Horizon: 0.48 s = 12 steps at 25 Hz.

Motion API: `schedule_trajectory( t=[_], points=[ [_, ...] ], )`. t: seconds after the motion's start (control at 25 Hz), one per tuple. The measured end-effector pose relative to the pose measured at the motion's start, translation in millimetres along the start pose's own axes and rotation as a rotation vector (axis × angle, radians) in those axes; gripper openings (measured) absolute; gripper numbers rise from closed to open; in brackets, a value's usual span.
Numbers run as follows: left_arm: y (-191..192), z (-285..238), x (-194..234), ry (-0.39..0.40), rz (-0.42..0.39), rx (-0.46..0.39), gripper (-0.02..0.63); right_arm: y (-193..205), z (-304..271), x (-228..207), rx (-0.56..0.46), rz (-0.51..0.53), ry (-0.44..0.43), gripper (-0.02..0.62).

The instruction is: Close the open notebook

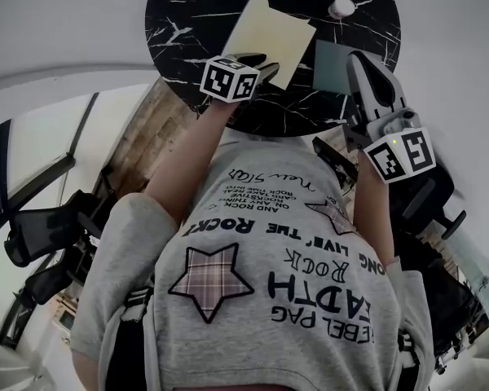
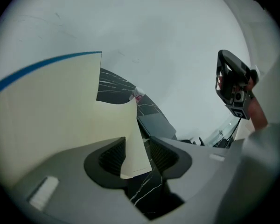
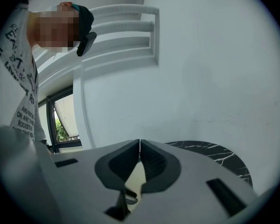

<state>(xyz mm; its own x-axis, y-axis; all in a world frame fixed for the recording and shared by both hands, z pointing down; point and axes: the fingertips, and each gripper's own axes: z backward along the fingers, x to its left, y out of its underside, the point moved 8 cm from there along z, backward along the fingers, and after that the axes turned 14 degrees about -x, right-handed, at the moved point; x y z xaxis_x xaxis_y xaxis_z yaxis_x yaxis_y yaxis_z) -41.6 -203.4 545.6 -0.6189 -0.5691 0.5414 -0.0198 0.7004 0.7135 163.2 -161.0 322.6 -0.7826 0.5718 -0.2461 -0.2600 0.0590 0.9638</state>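
Head view: found the notebook (image 1: 270, 32) toward the near edge of the table (image 1: 187, 23), a cream leaf raised, likely for folding shut.

Left gripper view: saw the left gripper (image 2: 136, 155) spread, leaf between, leaning on one pad; bare tabletop beyond.

Right gripper view: saw the right gripper (image 3: 139, 146) pressed together, empty, off the right edge, apparently clearing the swing.

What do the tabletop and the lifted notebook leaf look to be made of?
Tabletop: black stone, likely marble or a marble-look surface, given the white veins and slight sheen.
Notebook leaf: thin cream paper, matte; it curves between the jaws of the left tool.
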Motion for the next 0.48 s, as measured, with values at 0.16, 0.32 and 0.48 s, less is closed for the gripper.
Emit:
schedule_trajectory(
  t=[0.16,0.32,0.48],
  points=[
    [15,-9,-4,0.022,-0.026,0.042,0.169,1,5,-1,0.003,-0.002,0.01,0.014],
    [27,-15,-10,0.062,-0.04,0.082,0.169,3,7,-2,0.006,-0.005,0.016,0.014],
    [31,-19,-24,0.15,-0.059,0.109,0.169,3,8,-1,0.004,-0.004,0.02,0.014]
  ],
)
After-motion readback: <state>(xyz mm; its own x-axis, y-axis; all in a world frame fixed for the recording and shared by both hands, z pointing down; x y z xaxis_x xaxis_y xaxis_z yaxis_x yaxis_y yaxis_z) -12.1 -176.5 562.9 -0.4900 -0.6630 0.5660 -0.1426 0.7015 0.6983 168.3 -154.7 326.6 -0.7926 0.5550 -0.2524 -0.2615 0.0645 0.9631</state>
